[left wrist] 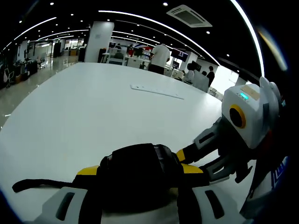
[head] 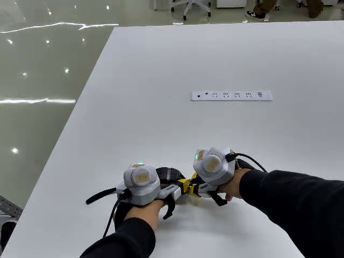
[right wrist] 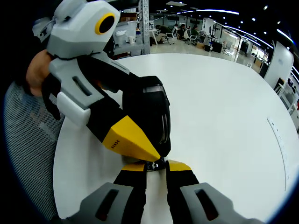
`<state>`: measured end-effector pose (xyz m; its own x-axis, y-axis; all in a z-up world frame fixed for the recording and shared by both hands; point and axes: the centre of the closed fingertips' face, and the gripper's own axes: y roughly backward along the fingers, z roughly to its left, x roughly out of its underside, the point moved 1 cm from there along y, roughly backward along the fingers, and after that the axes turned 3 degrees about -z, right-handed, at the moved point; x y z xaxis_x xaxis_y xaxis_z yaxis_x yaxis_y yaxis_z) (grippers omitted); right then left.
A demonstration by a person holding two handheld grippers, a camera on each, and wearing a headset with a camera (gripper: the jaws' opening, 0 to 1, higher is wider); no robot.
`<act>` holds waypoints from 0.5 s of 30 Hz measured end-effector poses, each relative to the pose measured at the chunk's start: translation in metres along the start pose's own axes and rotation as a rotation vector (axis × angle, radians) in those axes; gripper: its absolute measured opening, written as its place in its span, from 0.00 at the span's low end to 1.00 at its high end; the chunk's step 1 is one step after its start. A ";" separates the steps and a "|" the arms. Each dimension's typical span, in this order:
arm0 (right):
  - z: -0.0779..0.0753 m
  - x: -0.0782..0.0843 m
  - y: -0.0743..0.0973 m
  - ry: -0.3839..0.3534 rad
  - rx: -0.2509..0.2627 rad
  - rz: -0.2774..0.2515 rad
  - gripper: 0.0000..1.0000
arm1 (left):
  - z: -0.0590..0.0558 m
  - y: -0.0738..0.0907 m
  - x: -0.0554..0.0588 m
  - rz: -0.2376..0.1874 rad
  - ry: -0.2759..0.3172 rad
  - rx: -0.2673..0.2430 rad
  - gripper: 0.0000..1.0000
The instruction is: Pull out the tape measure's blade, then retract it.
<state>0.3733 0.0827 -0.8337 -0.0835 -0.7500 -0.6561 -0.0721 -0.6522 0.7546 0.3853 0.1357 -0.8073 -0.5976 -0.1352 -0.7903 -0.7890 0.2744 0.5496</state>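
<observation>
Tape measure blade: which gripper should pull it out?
Right. The right gripper has its jaws shut on the metal blade tip, while the left gripper clamps the black round tape measure case.

A broad, smooth white rectangular worktop [head: 161,80] stands on a glossy pale floor [head: 37,64]. A long white power strip [head: 231,95] lies flat on its far right part, well apart from the near edge. Close to that edge rests a black round tape measure [head: 171,175], its black strap [head: 100,195] trailing flat leftward.
</observation>
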 end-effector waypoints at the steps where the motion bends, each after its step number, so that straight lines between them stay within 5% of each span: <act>1: 0.000 0.000 0.000 0.009 -0.005 0.000 0.11 | 0.000 0.000 0.000 0.000 0.001 -0.001 0.61; 15: -0.002 0.000 0.000 0.003 0.001 -0.004 0.12 | 0.001 -0.001 -0.001 -0.005 0.012 0.012 0.62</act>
<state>0.3749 0.0825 -0.8342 -0.0800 -0.7476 -0.6593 -0.0730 -0.6552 0.7519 0.3863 0.1364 -0.8071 -0.5956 -0.1483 -0.7895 -0.7902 0.2847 0.5427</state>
